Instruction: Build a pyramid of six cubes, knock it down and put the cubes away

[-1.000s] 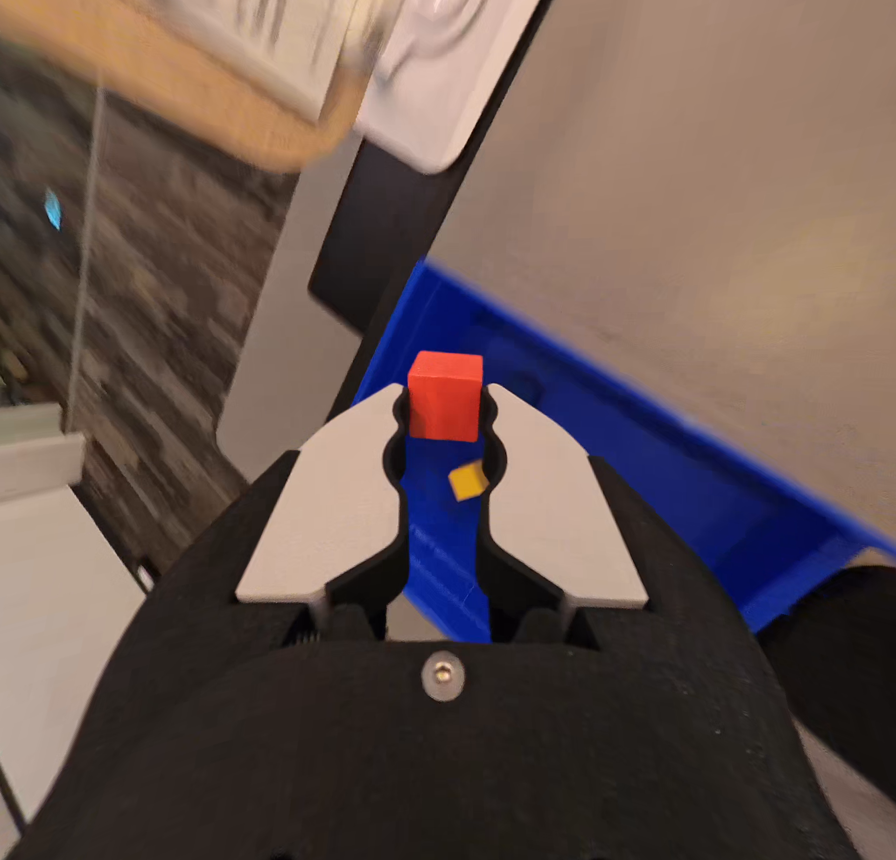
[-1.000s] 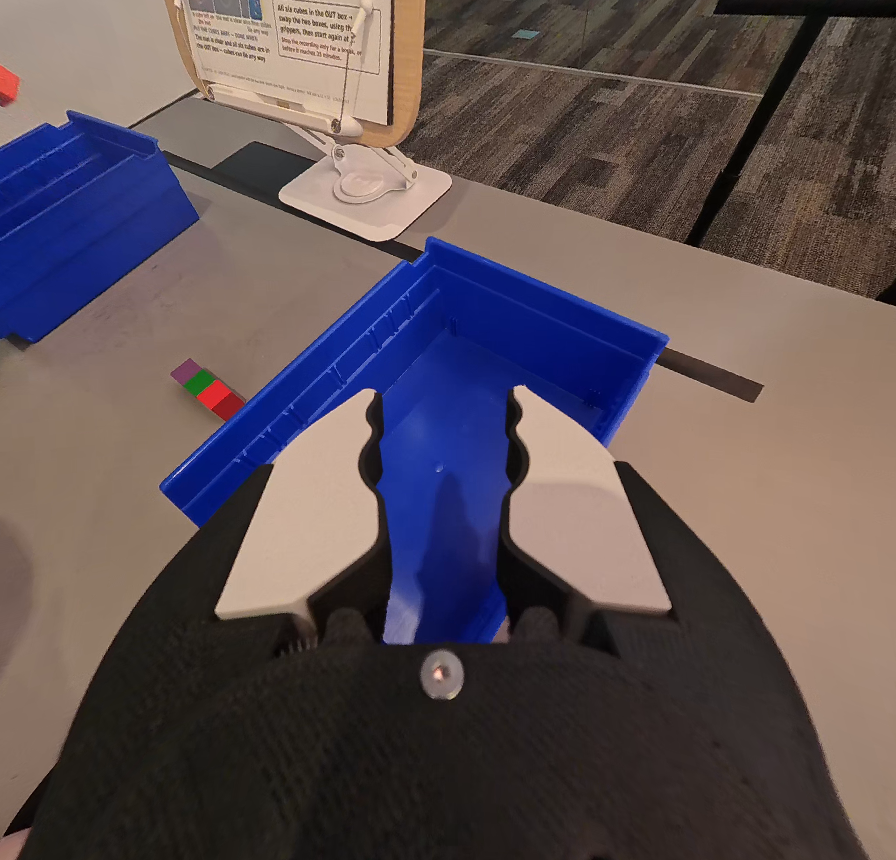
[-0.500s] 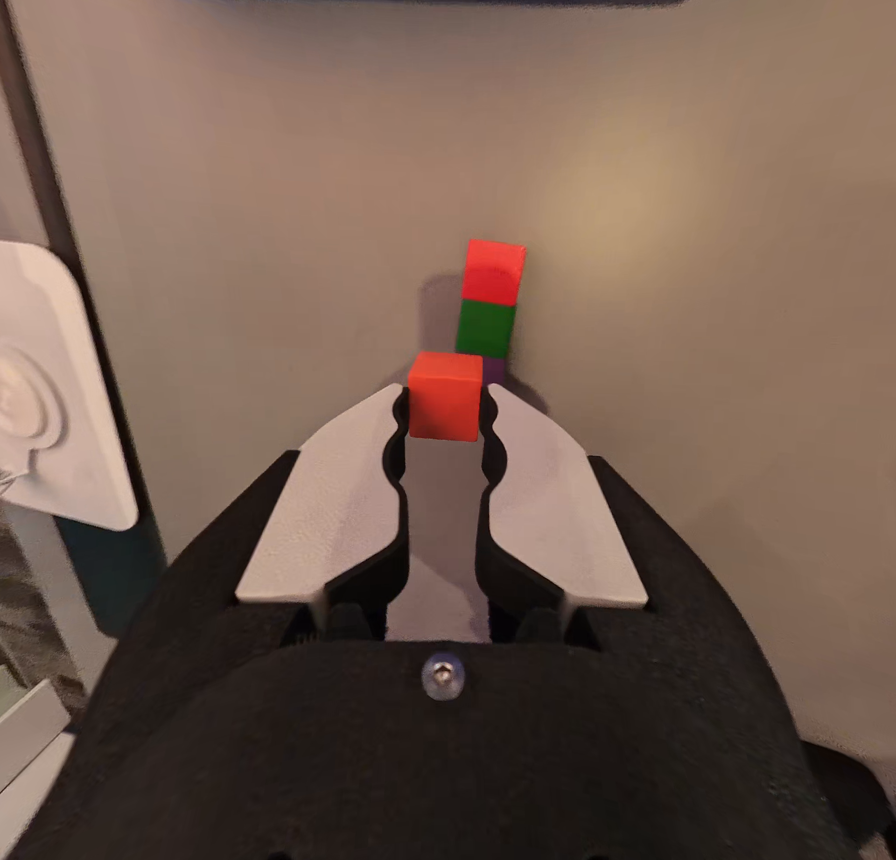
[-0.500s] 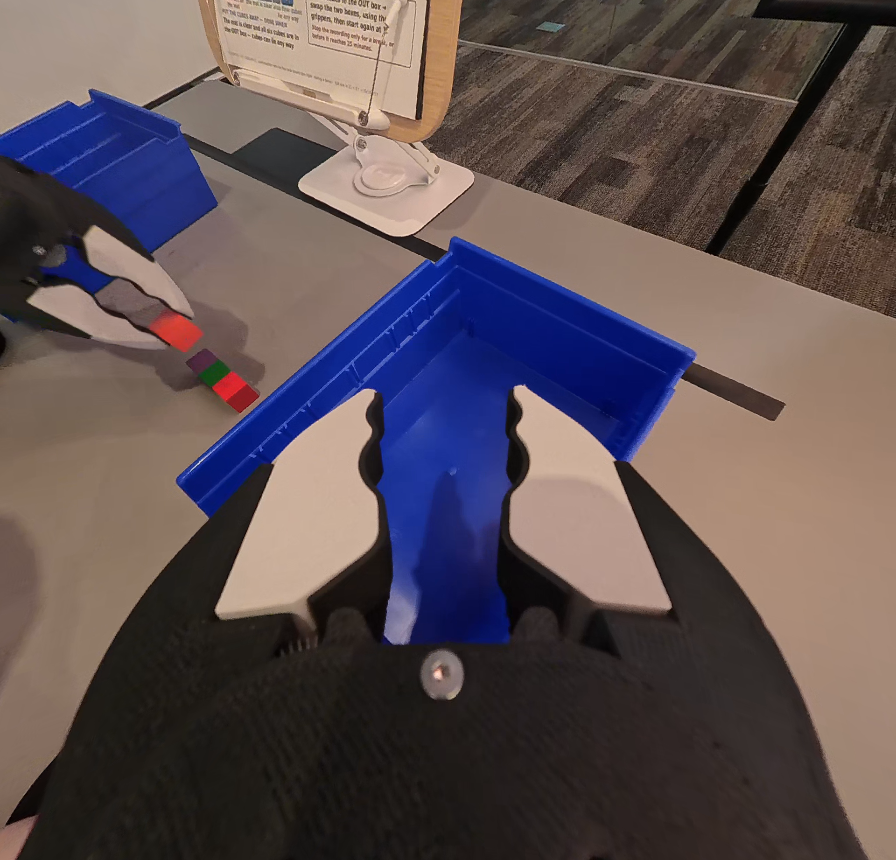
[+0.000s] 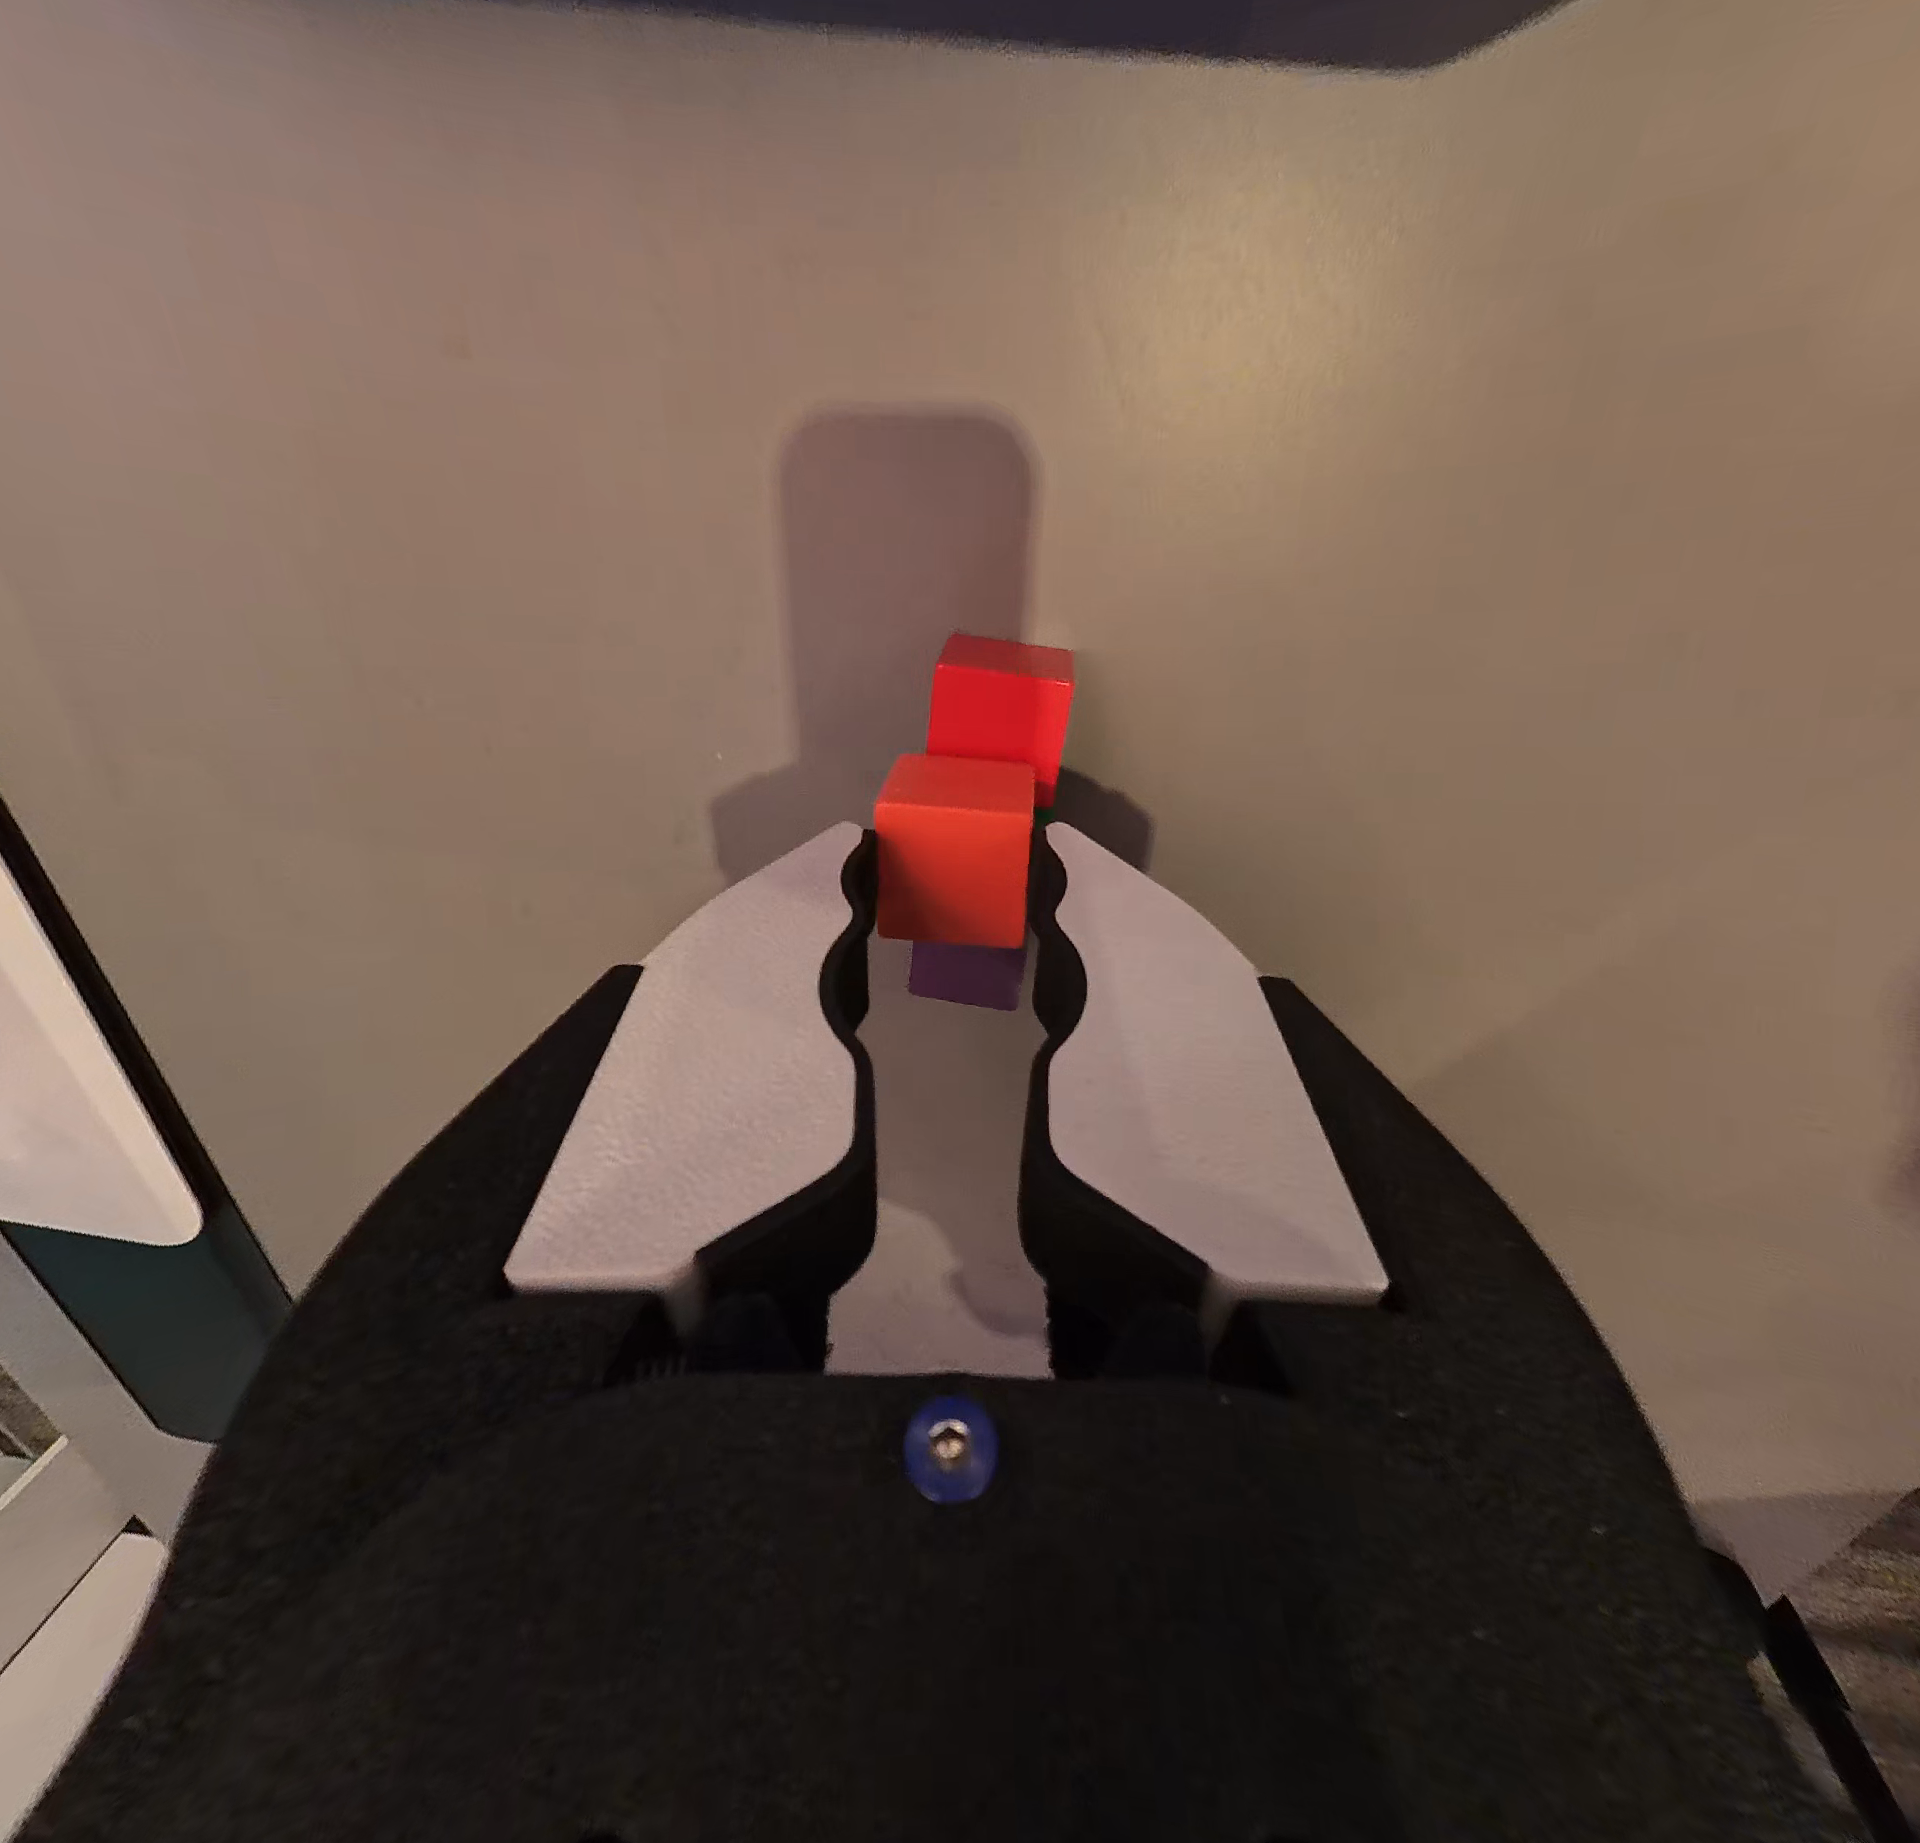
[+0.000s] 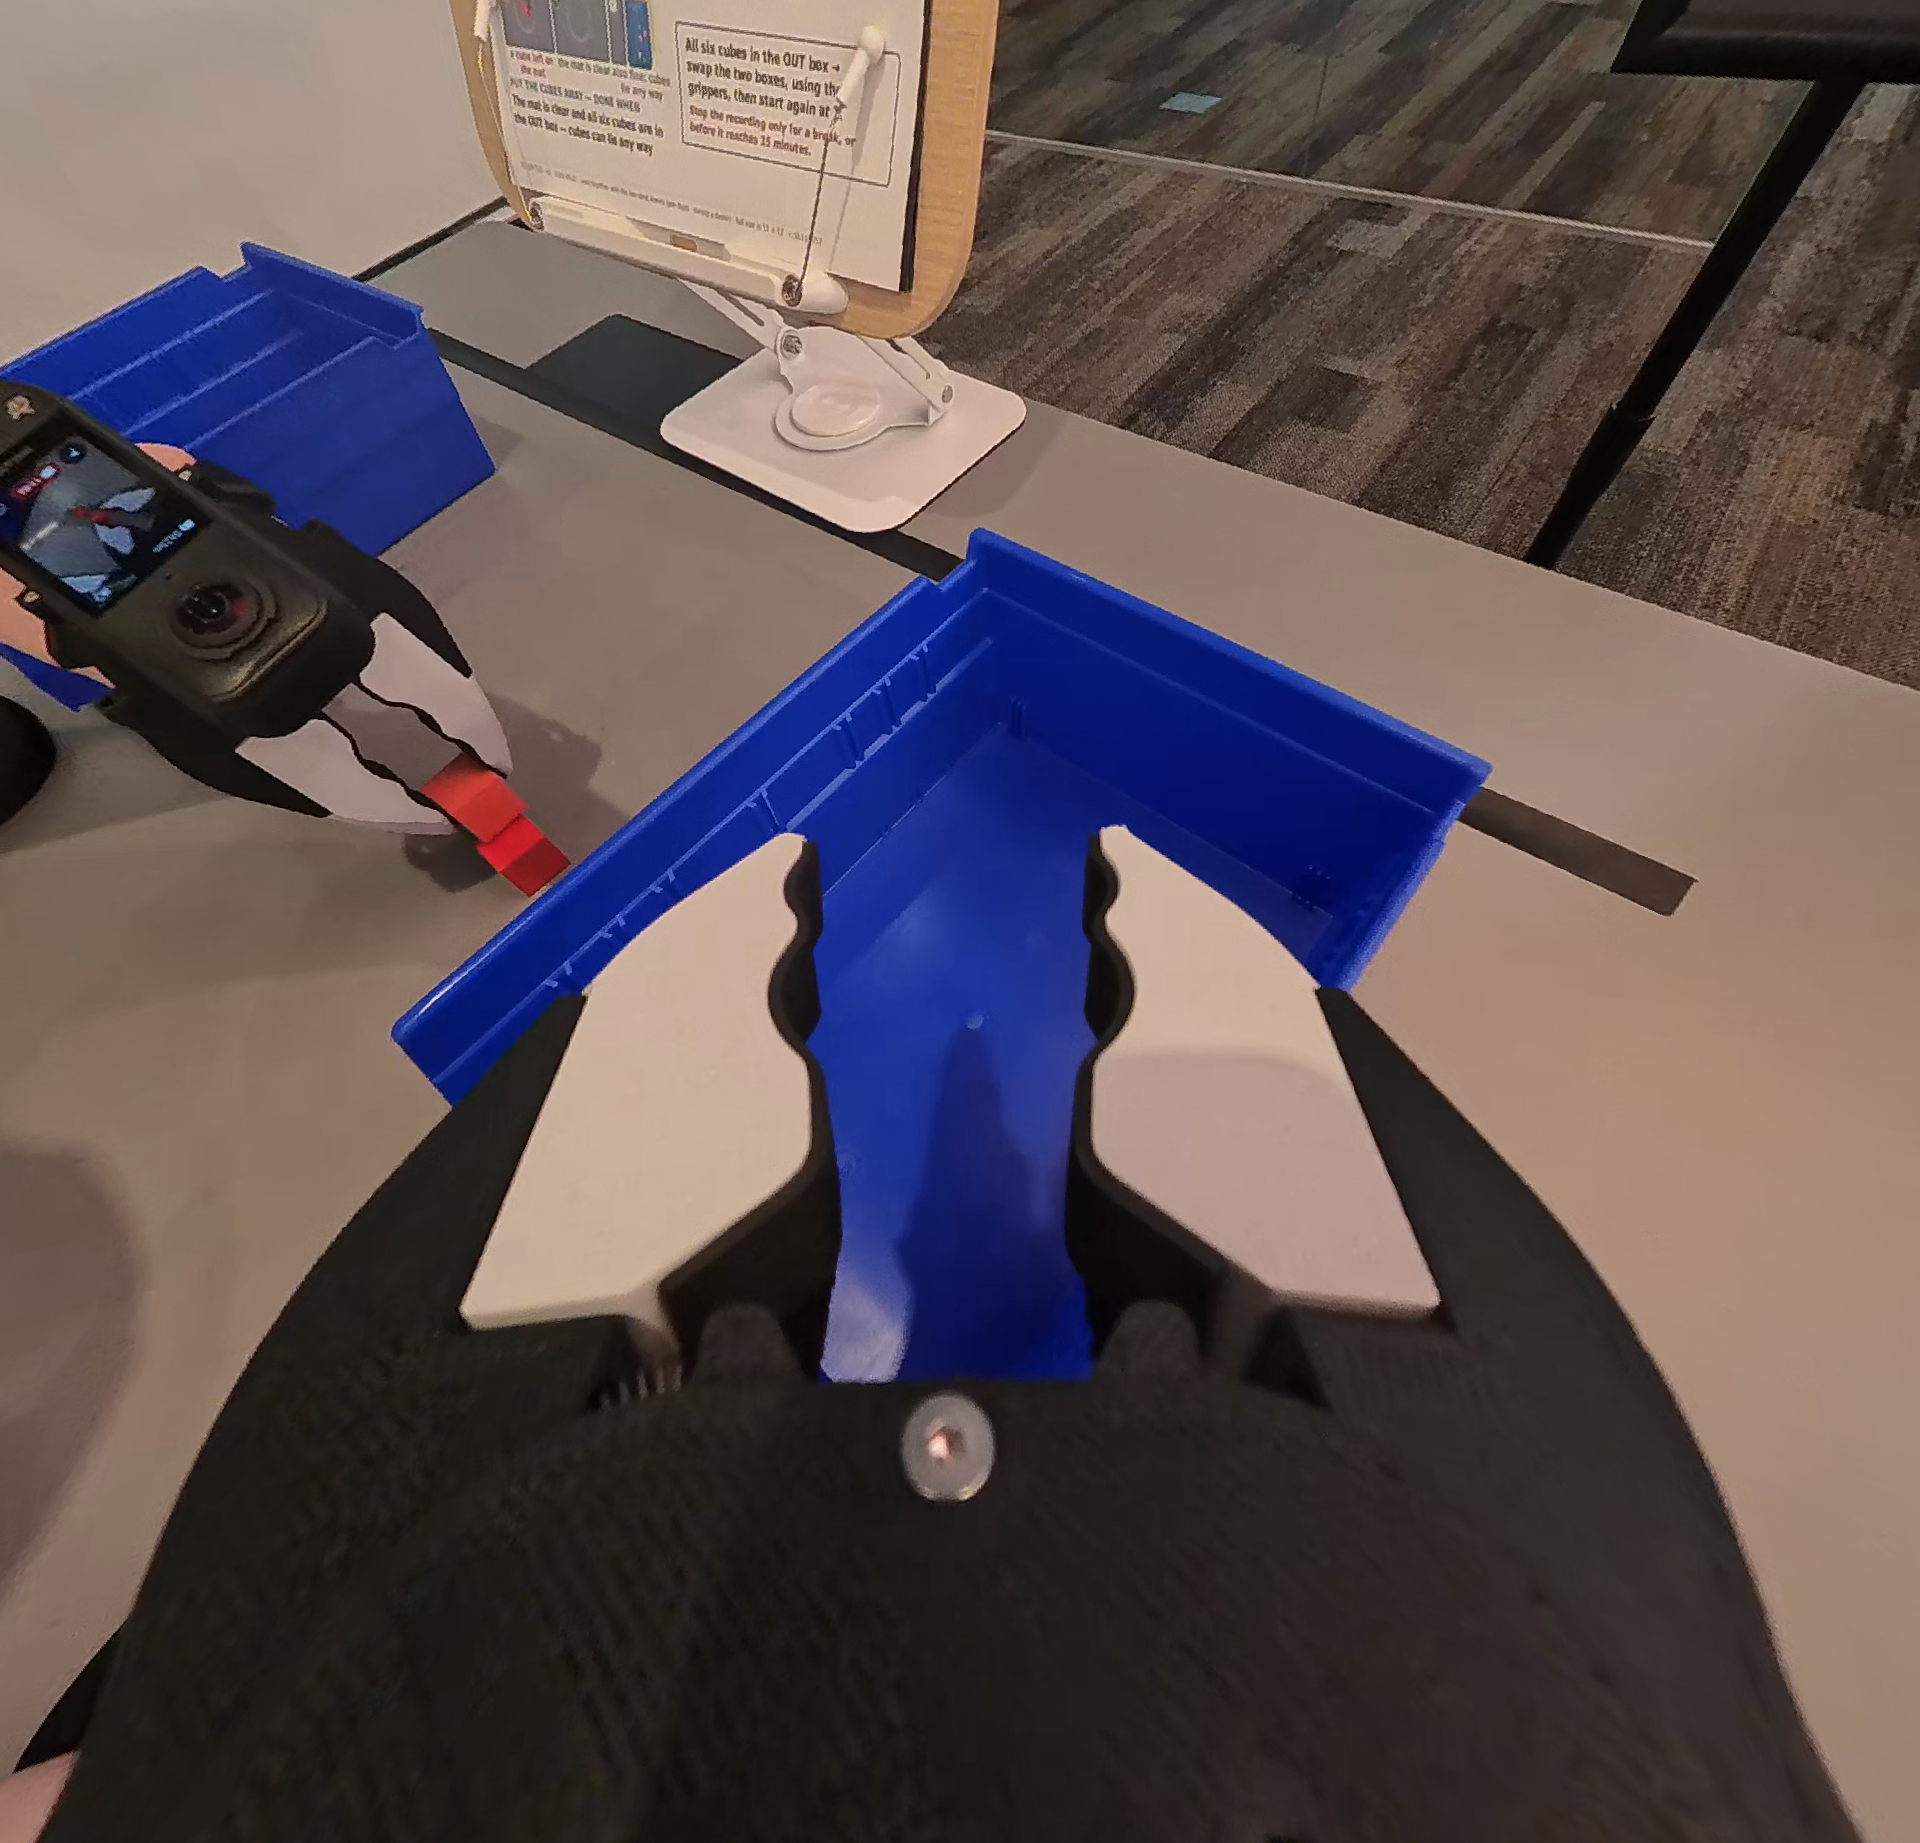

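My left gripper [image 5: 954, 837] is shut on an orange-red cube [image 5: 954, 848]. It holds the cube just above a row of cubes on the grey mat. A red cube [image 5: 997, 713] lies at the row's far end, a purple cube [image 5: 964, 974] shows under the held one, and only a sliver of a green cube shows between them. The right wrist view shows the left gripper [image 6: 457, 785] with the held cube [image 6: 473, 794] over the row's red cube [image 6: 523, 851]. My right gripper [image 6: 951, 848] is open and empty above an empty blue bin [image 6: 1195, 650].
A second blue bin [image 6: 260, 380] stands at the far left behind the left gripper. A clipboard with an instruction sheet [image 6: 727, 100] stands on a white base [image 6: 852, 432] at the table's back edge. Beyond it is dark wood-pattern floor [image 6: 1351, 287]. Across from one pair of fingers to the other is roughly 30 centimetres.
My left gripper carried the orange-red cube from over the left bin to the cube row and lowered it onto the row. My right gripper stayed open over the near bin.
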The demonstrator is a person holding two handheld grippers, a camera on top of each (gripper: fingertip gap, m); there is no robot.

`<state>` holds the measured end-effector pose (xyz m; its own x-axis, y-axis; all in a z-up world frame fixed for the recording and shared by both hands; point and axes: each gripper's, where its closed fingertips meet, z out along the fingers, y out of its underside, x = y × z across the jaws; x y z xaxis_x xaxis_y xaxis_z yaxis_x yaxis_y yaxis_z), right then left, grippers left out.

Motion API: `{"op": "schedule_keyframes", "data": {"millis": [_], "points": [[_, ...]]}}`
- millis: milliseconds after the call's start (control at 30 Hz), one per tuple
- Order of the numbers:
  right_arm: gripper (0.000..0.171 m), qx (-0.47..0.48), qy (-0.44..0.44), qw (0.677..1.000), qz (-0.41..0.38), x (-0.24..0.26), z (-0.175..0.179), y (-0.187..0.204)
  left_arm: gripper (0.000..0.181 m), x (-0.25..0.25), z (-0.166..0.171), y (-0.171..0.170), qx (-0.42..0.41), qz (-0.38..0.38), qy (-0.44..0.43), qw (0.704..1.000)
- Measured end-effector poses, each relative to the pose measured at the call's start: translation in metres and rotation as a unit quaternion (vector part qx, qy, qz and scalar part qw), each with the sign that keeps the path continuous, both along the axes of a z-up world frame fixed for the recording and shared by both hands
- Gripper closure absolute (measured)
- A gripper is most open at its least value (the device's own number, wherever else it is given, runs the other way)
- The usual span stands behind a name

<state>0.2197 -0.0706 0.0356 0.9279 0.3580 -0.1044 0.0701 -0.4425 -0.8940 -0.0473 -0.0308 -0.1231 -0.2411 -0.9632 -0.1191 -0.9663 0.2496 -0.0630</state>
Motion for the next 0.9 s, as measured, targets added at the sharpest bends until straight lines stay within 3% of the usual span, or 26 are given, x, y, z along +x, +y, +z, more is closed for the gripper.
{"op": "schedule_keyframes", "data": {"millis": [900], "points": [[0.121, 0.000, 0.009, 1.000, -0.004, 0.0055, -0.0021, -0.0021, 0.154, -0.0024, -0.0041, -0.0036, -0.005, -0.010, 0.008, 1.000]]}}
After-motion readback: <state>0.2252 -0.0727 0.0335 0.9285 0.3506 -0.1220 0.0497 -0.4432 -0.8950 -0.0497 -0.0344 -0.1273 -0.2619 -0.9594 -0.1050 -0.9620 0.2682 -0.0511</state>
